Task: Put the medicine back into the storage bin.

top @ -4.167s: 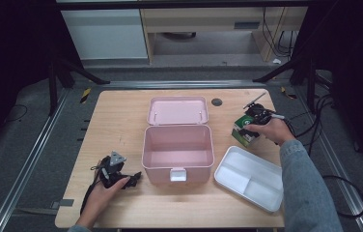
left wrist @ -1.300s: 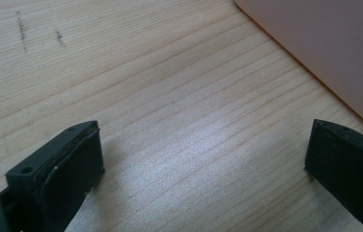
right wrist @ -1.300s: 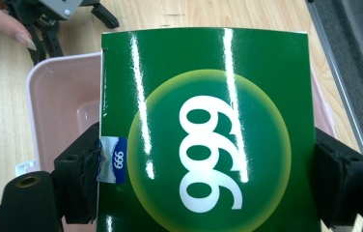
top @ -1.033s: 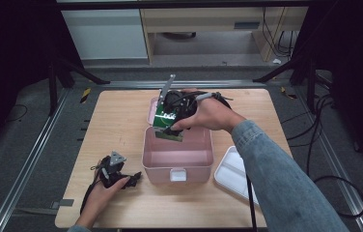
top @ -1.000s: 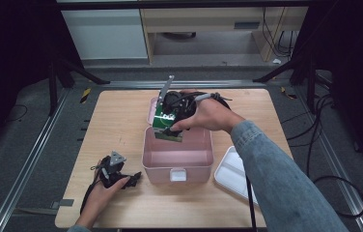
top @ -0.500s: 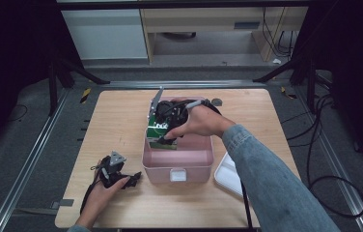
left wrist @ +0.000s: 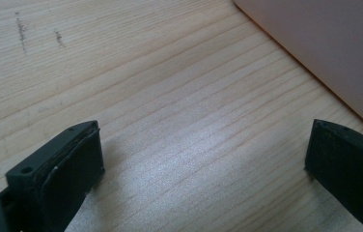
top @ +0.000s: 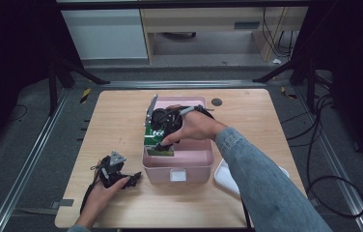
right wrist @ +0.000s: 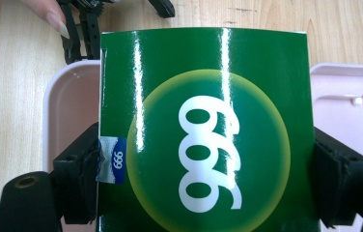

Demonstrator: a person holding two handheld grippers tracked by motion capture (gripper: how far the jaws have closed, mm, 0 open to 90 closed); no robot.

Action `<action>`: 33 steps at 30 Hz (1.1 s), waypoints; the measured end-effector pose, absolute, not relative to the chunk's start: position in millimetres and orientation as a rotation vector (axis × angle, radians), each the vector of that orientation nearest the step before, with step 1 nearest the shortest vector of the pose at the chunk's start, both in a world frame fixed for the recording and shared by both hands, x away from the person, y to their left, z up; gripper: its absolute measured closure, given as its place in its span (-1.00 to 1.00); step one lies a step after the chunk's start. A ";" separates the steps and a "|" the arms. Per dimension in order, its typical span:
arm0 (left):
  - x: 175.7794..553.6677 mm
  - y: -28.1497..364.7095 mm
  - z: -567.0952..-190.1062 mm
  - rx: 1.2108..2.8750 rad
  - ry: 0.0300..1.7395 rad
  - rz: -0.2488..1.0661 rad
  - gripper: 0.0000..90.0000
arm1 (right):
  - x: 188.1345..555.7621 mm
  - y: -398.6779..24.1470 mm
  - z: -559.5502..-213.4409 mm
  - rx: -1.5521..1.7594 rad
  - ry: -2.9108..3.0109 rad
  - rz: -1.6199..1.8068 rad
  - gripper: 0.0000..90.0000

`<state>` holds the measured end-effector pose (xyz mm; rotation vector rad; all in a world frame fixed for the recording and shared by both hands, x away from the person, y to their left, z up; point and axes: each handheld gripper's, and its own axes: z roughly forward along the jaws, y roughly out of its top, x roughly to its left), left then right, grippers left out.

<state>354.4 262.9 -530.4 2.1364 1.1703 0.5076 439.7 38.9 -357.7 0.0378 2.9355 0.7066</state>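
Right gripper (top: 159,145) was clamped on the green "999" carton (right wrist: 203,130), one pad on each narrow side, so the broad printed face stayed toward its camera and the grip sat across the shorter span. That hold left the leading end free to go into the pink lunch box (top: 203,157) first, a sensible way to lower it without the jaws fouling the rim.

Carton sat over the near-left part of the box opening, its lower end at or just inside the rim; contact with the floor couldn't be told. Long axis ran roughly along the gripper's line, tilted down and toward the person, leading end pointing at the box's front wall. Print read sideways in the right gripper view.

Left gripper (top: 121,178) rested on the wooden table (left wrist: 170,96) just beside the box's left wall, jaws spread wide, nothing between them. Likely parked there out of the way. White tray (top: 225,176) lay right of the box, mostly under the sleeve.
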 end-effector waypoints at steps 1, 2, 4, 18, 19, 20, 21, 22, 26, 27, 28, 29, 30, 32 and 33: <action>354.4 262.9 -530.4 2.136 1.170 0.508 -1.00 | 439.6 39.9 -358.1 0.033 2.938 0.707 -0.62; 354.4 262.9 -530.4 2.137 1.170 0.507 -1.00 | 439.6 40.6 -358.3 0.030 2.941 0.704 -0.62; 354.4 262.9 -530.4 2.136 1.170 0.507 -1.00 | 439.3 42.8 -359.3 0.020 2.947 0.703 -0.62; 354.5 262.9 -530.5 2.136 1.169 0.507 -1.00 | 440.1 49.5 -369.6 0.009 2.970 0.678 -0.63; 354.5 262.9 -530.5 2.136 1.169 0.507 -1.00 | 440.2 49.5 -370.3 0.011 2.971 0.681 -0.63; 354.5 262.9 -530.4 2.136 1.169 0.507 -1.00 | 440.3 49.4 -371.0 0.014 2.972 0.680 -0.63; 354.5 262.9 -530.4 2.136 1.169 0.507 -1.00 | 440.3 49.4 -371.8 0.015 2.972 0.680 -0.63; 354.5 262.9 -530.4 2.136 1.169 0.507 -1.00 | 440.4 49.5 -372.4 0.014 2.972 0.680 -0.63; 354.5 262.9 -530.4 2.136 1.169 0.507 -1.00 | 441.0 49.7 -376.4 0.014 2.978 0.678 -0.63; 354.5 262.9 -530.4 2.136 1.169 0.507 -1.00 | 441.1 49.9 -377.6 0.017 2.979 0.678 -0.63; 354.5 262.9 -530.4 2.136 1.169 0.507 -1.00 | 441.4 50.0 -378.9 0.013 2.980 0.677 -0.63; 354.5 262.9 -530.5 2.136 1.169 0.507 -1.00 | 441.5 50.2 -380.3 0.014 2.982 0.677 -0.63; 354.5 262.9 -530.5 2.136 1.169 0.507 -1.00 | 441.8 50.3 -381.7 0.012 2.984 0.676 -0.63; 354.5 262.9 -530.5 2.136 1.169 0.507 -1.00 | 442.2 50.5 -384.7 0.009 2.987 0.674 -0.63; 354.5 262.9 -530.5 2.135 1.169 0.507 -1.00 | 442.4 50.6 -386.3 0.010 2.989 0.673 -0.63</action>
